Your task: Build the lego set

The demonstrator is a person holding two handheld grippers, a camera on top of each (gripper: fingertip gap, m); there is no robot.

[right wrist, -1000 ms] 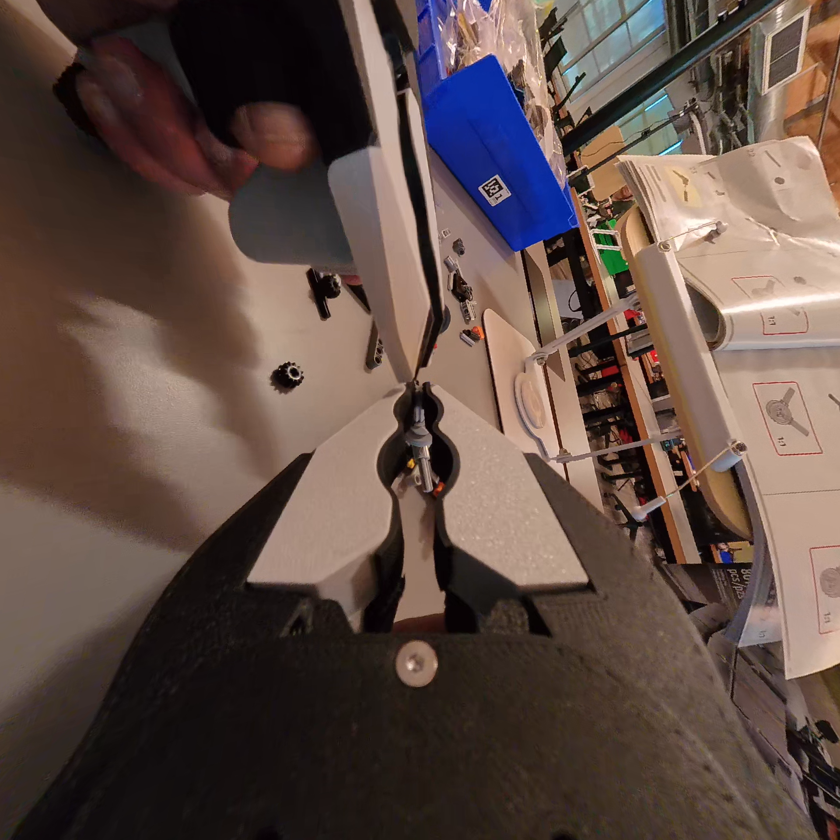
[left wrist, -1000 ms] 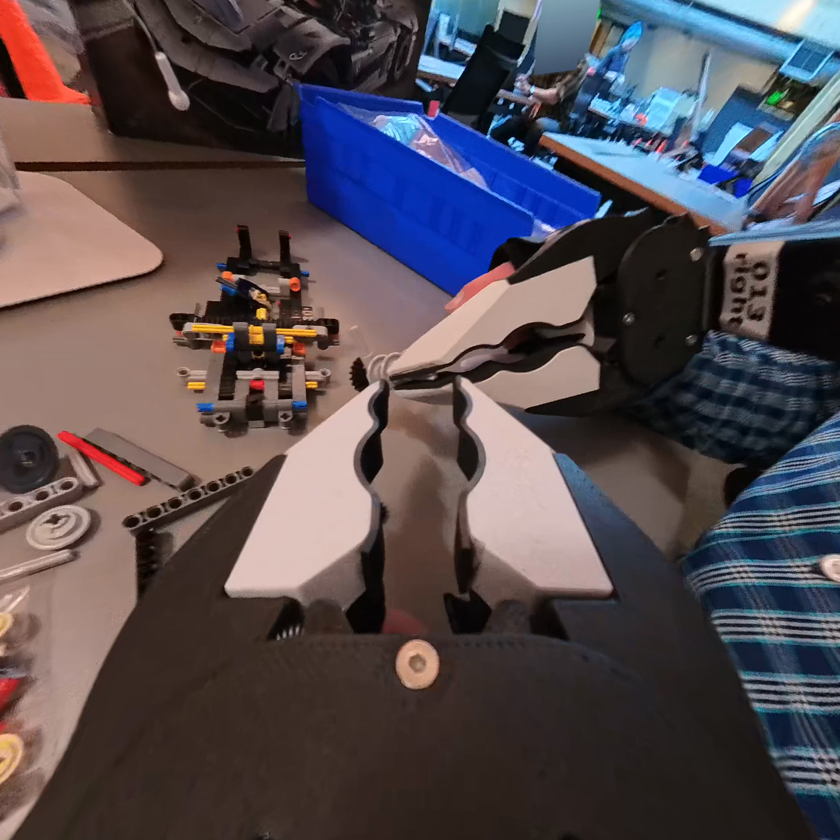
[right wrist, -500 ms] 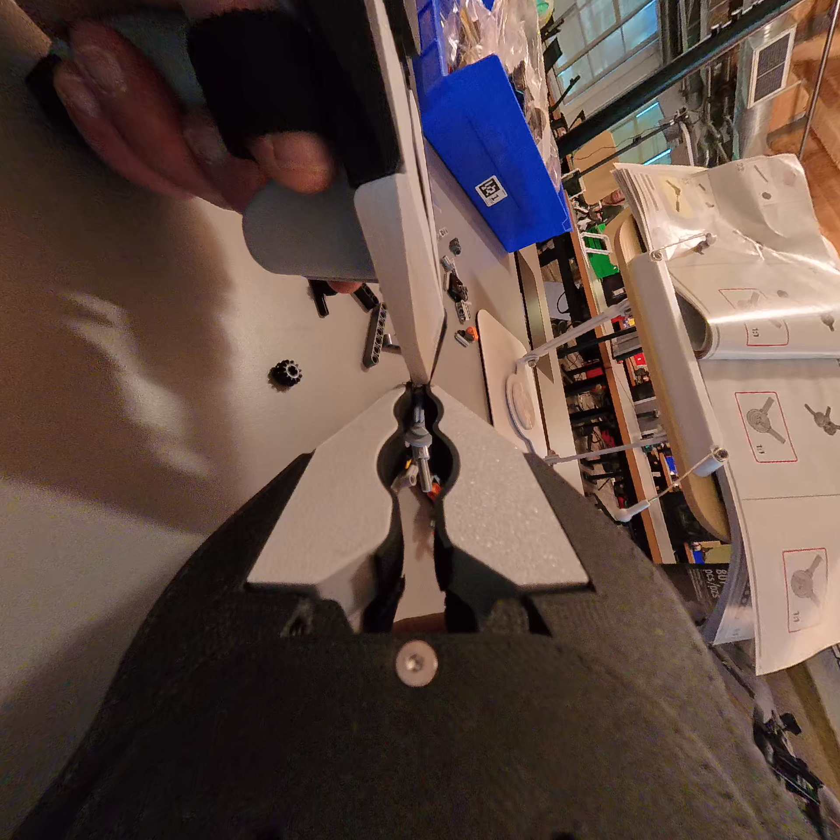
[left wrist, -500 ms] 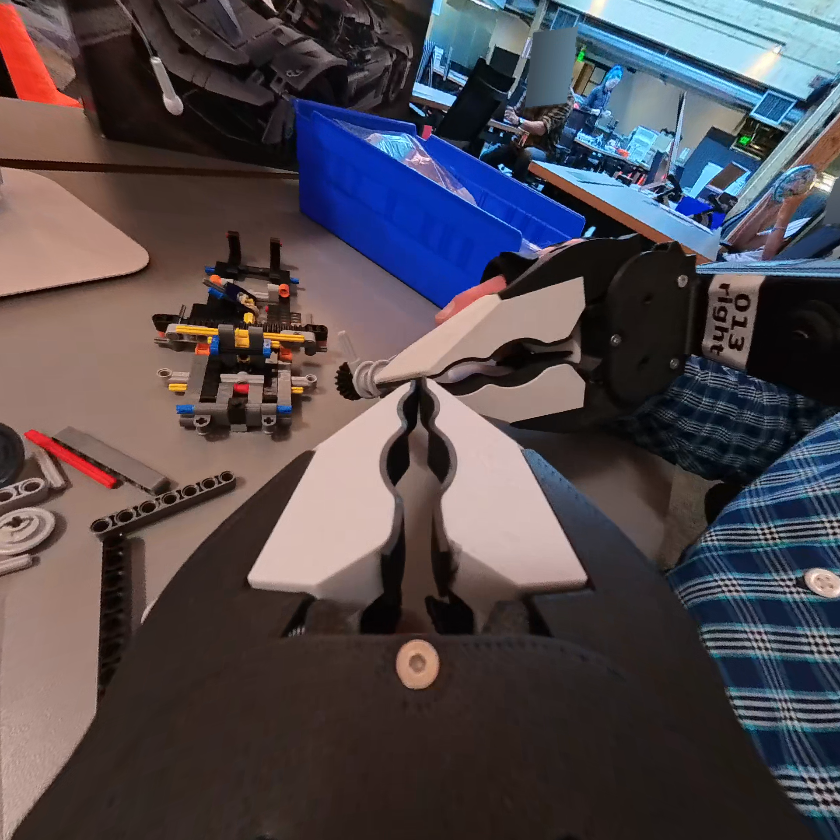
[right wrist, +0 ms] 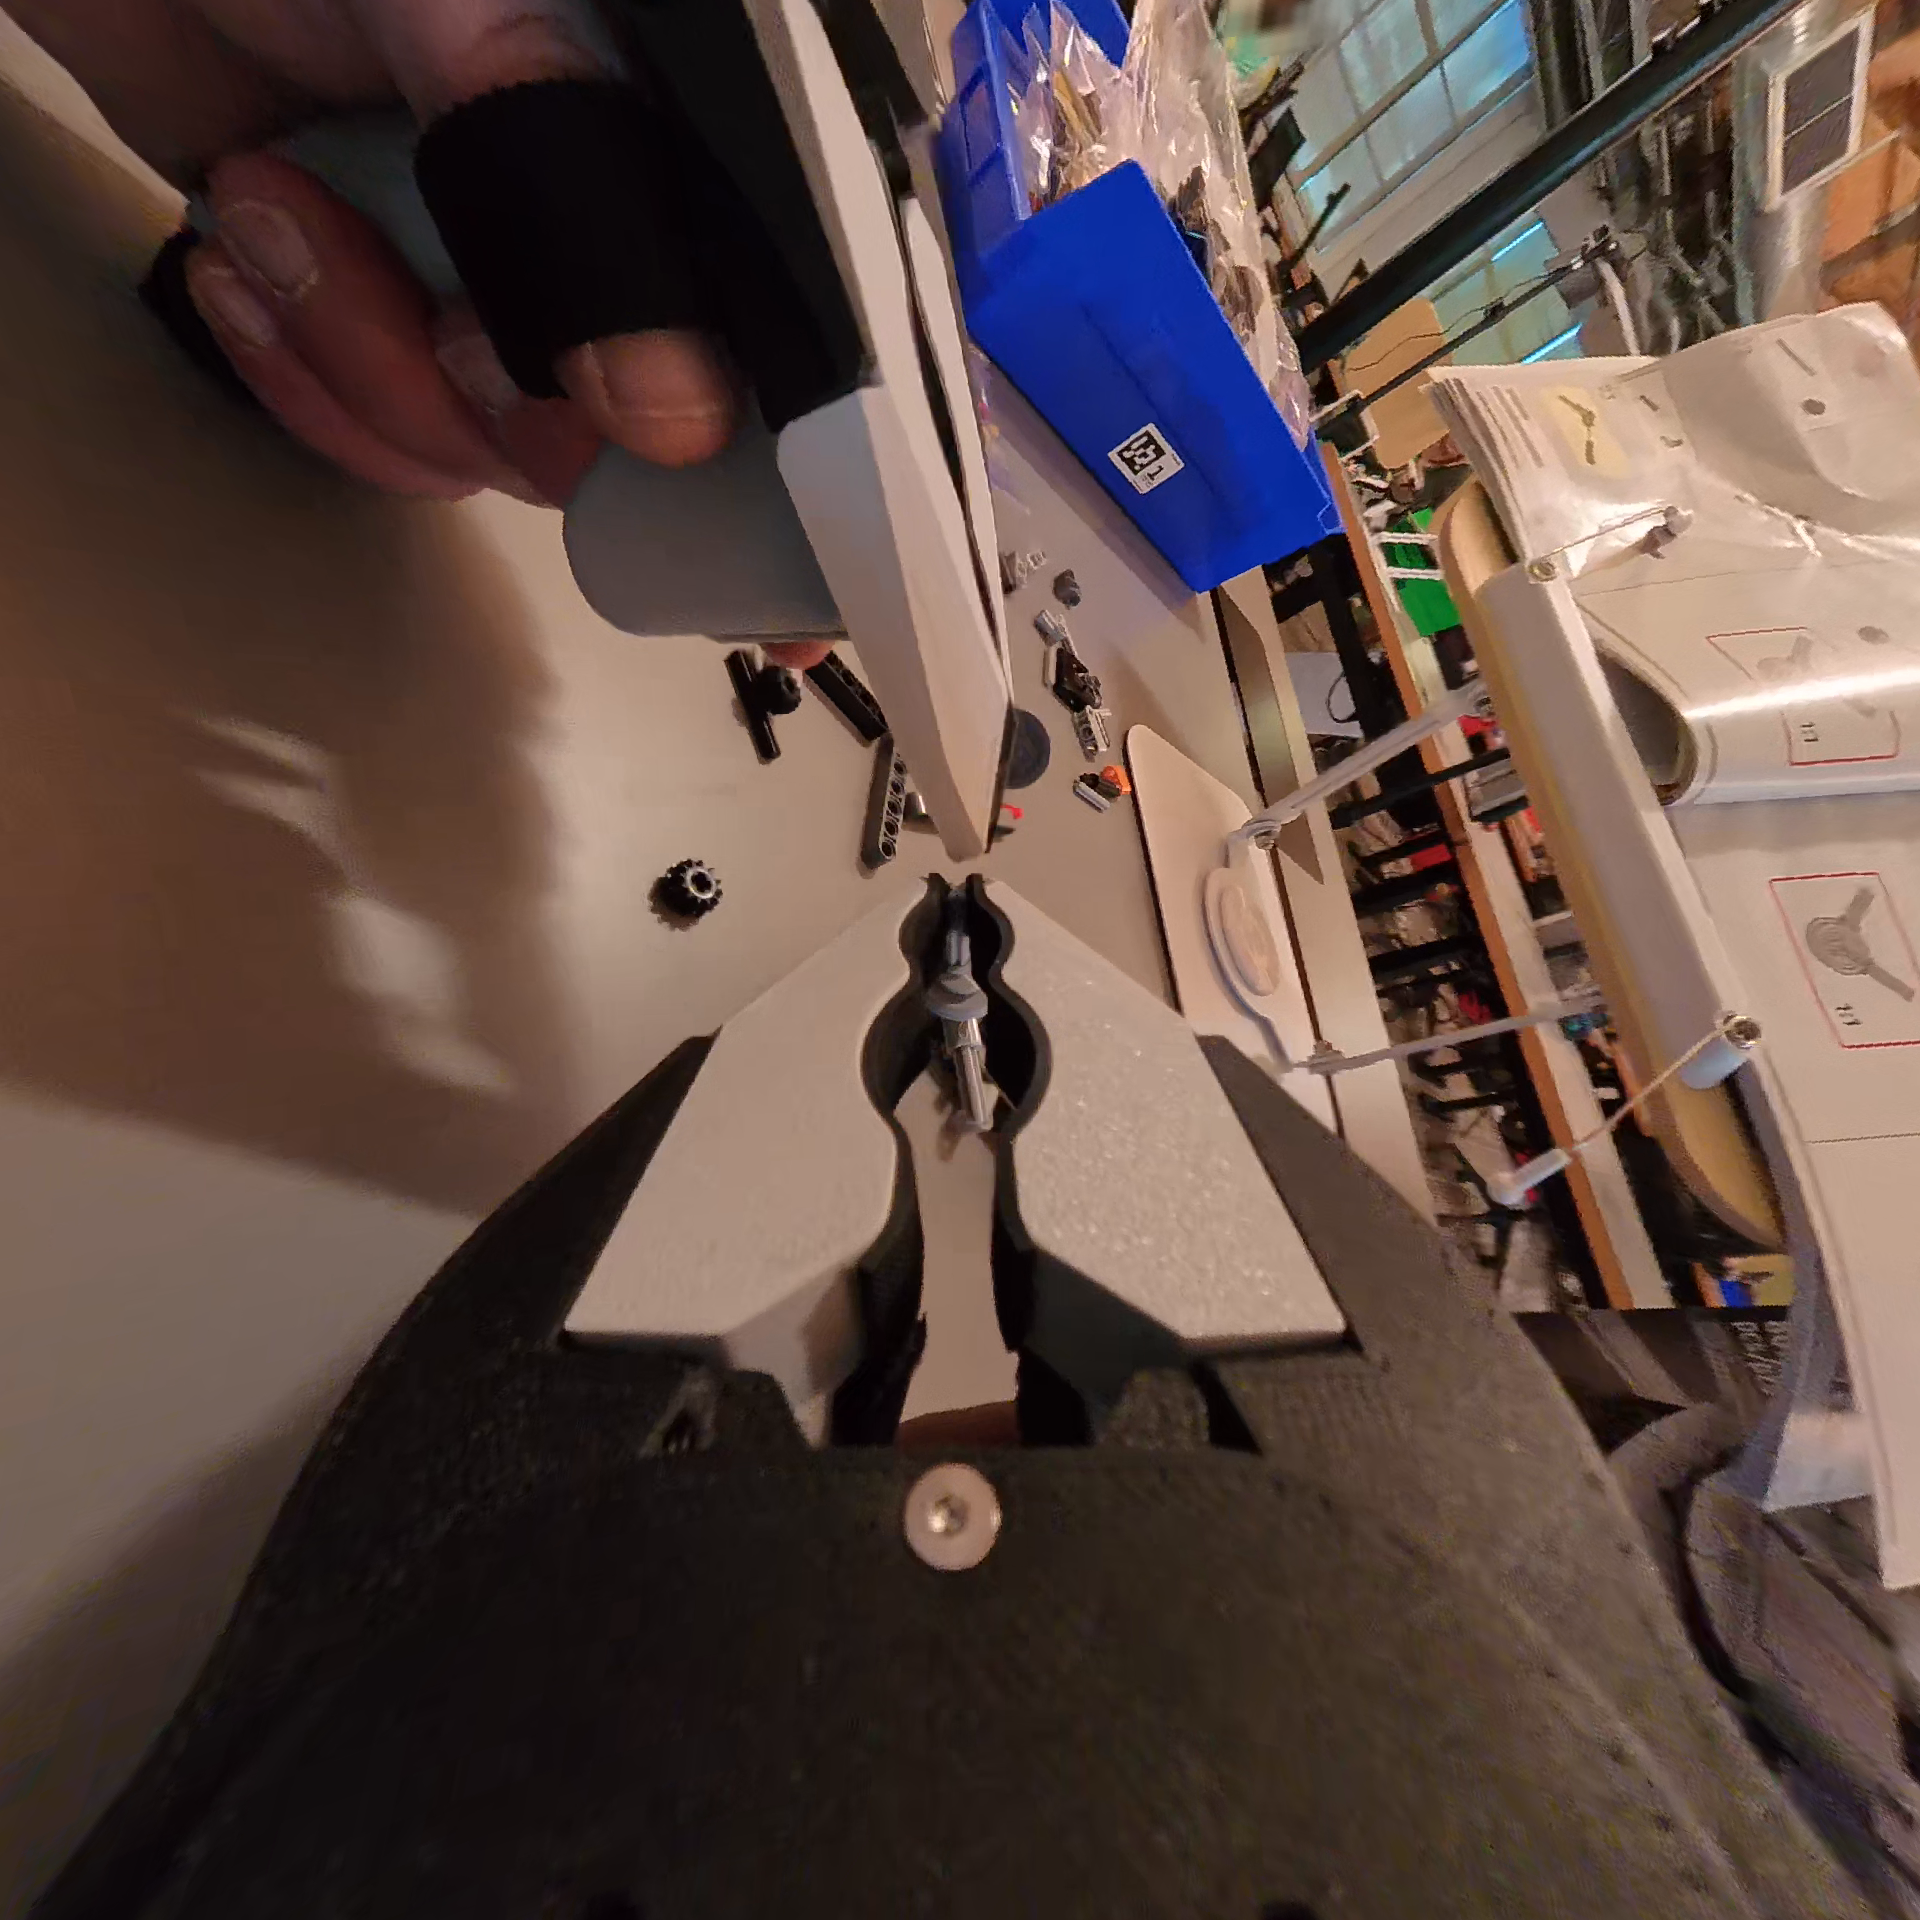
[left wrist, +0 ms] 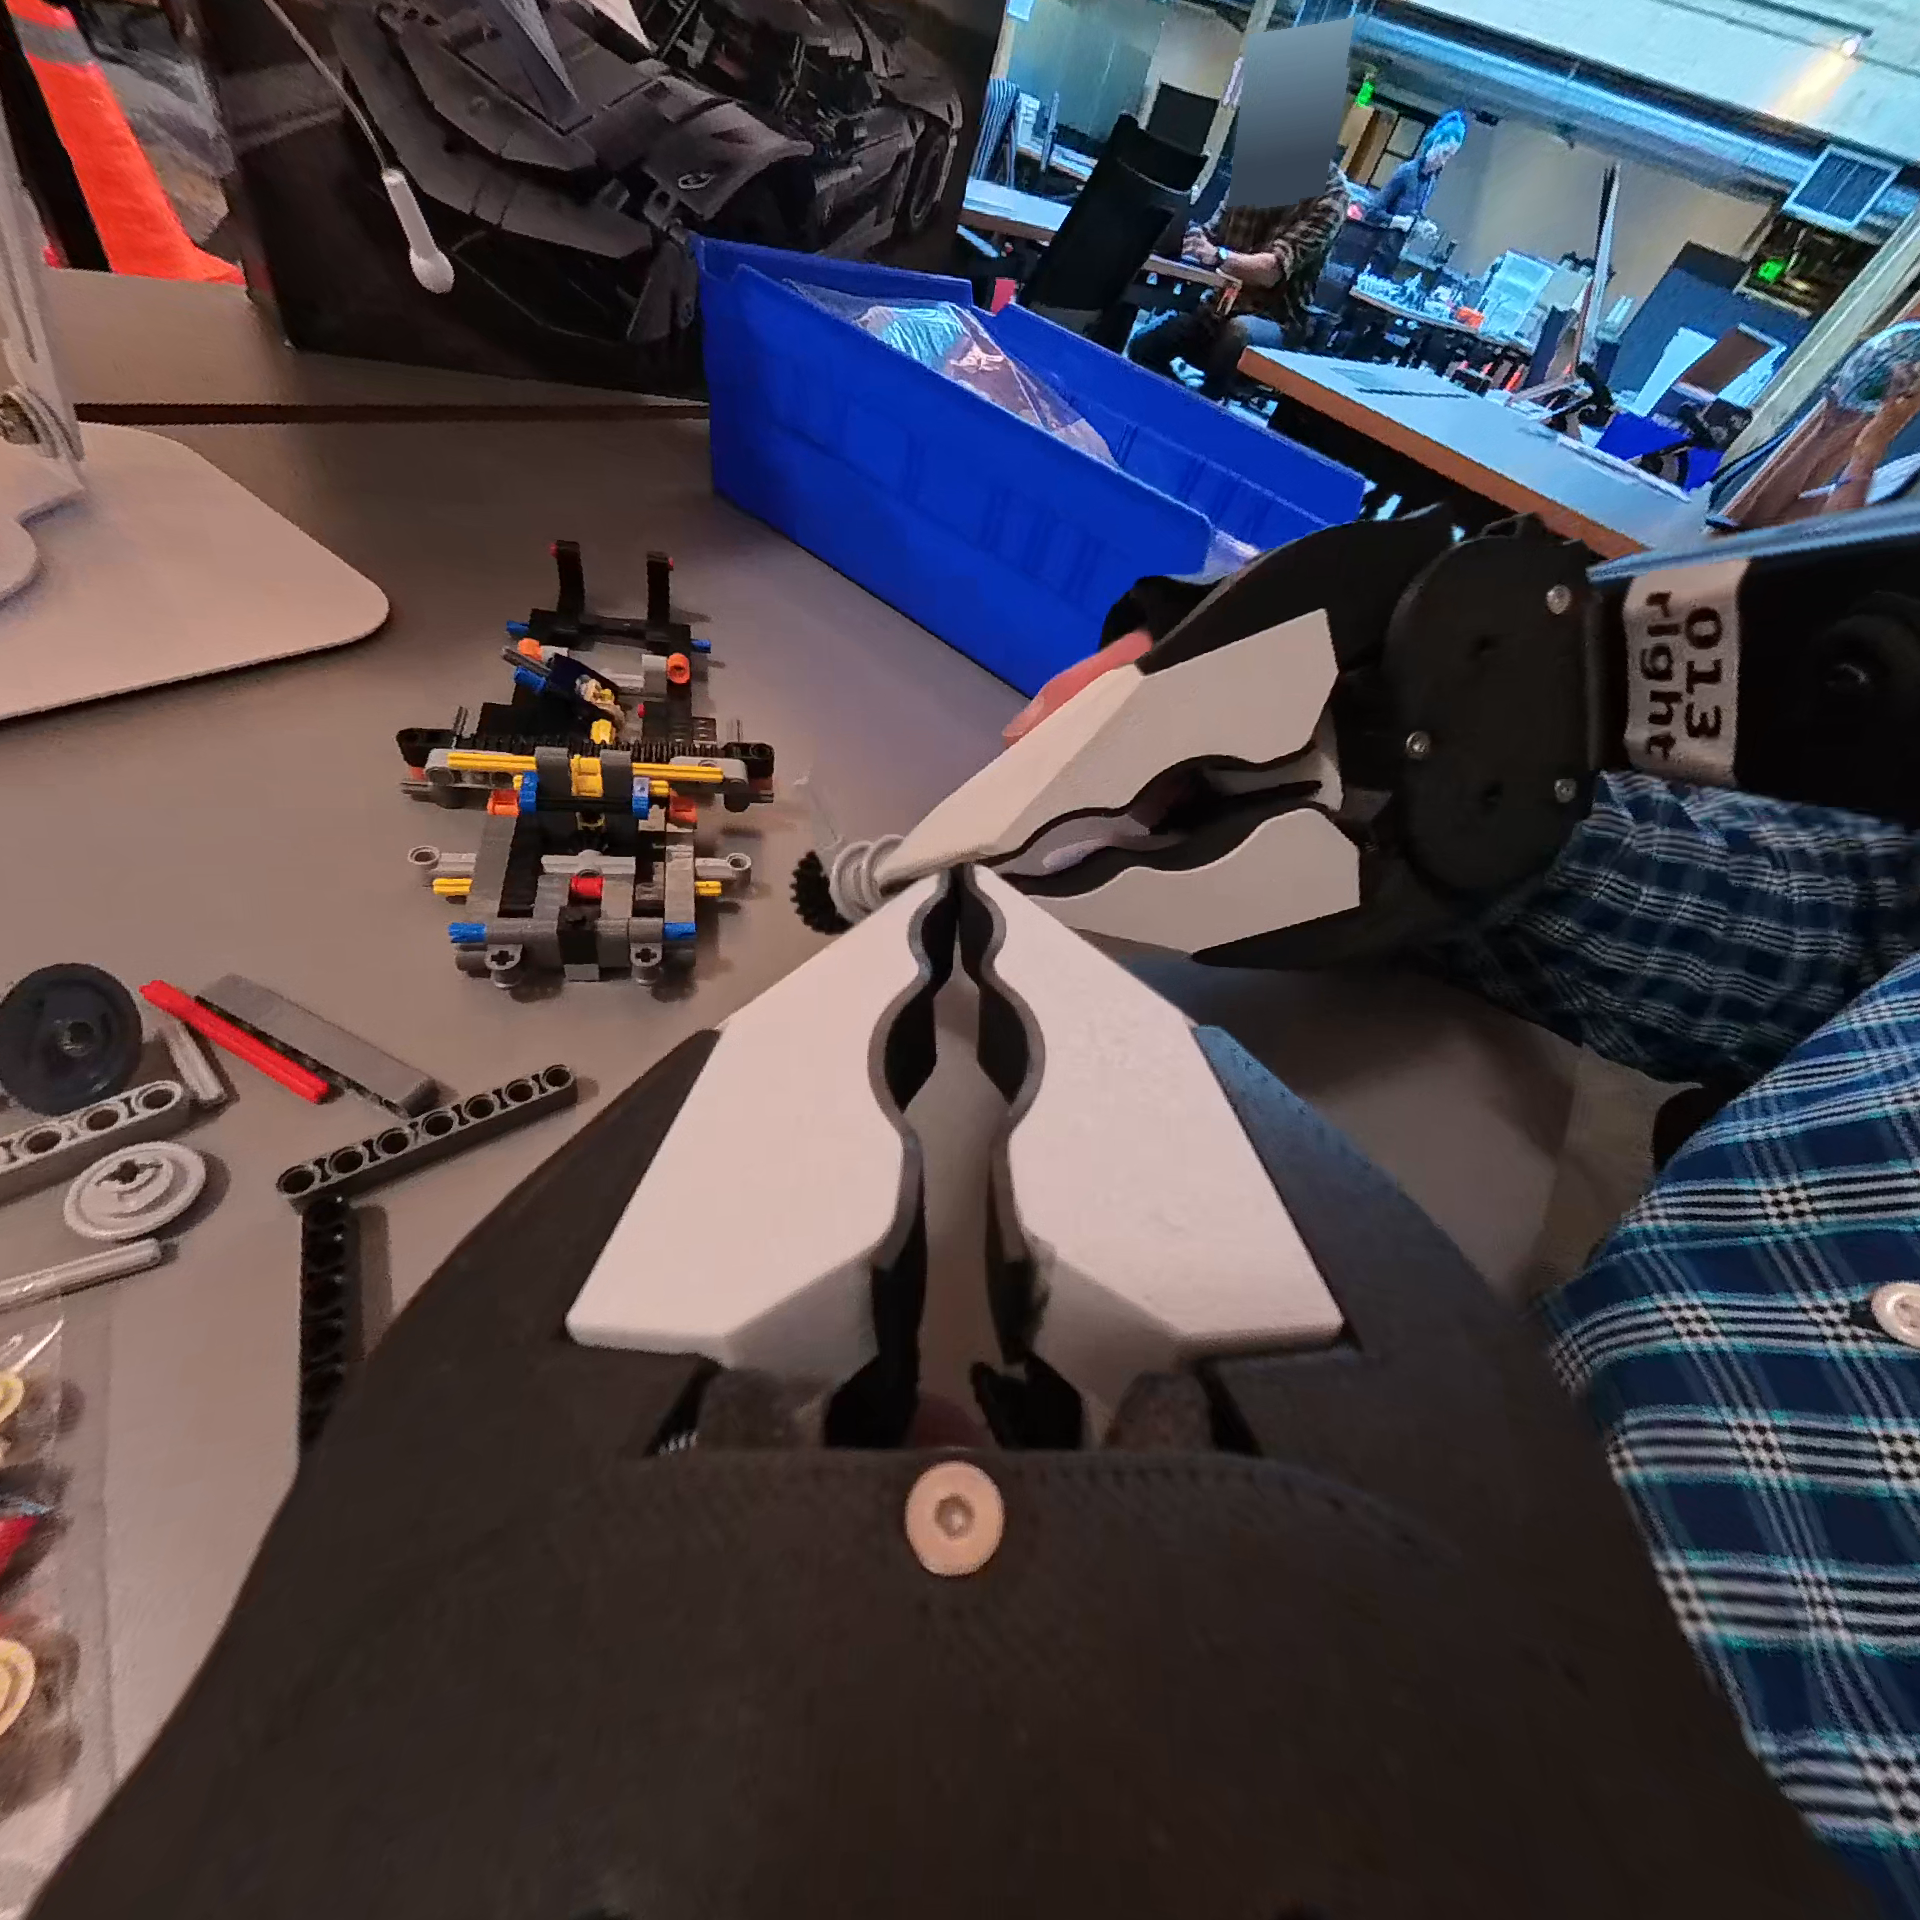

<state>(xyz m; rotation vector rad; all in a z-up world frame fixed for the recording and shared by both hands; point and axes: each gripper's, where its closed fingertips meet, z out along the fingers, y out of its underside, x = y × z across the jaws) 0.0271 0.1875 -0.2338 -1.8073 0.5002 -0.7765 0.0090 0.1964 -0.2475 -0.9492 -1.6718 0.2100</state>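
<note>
My right gripper [right wrist: 956,891] is shut on a small grey axle piece [right wrist: 961,1003] that lies along the gap between its fingers. In the left wrist view the right gripper [left wrist: 902,868] comes in from the right, and the piece's ridged grey end [left wrist: 857,871] sticks out of its tips. My left gripper [left wrist: 956,883] is shut, holds nothing I can see, and its tips sit right beside the right gripper's tips. It also shows in the right wrist view [right wrist: 968,836], just above the right tips. A black gear [right wrist: 686,888] lies on the table. The partly built chassis [left wrist: 582,790] lies to the left.
A blue bin [left wrist: 987,468] with plastic bags stands behind the chassis. Loose parts lie at the left: a black wheel [left wrist: 68,1034], a red axle [left wrist: 234,1039], black beams [left wrist: 426,1132], a grey disc [left wrist: 135,1190]. An open instruction booklet [right wrist: 1714,623] stands on a holder. My two grippers' fingertips are within a few centimetres of each other. The grey disc [left wrist: 135,1190] is about equally far from each gripper, around 15 cm.
My left gripper has closed from open to shut, with its tips staying beside the right gripper's tips. The right gripper has kept hold of the grey axle piece.
</note>
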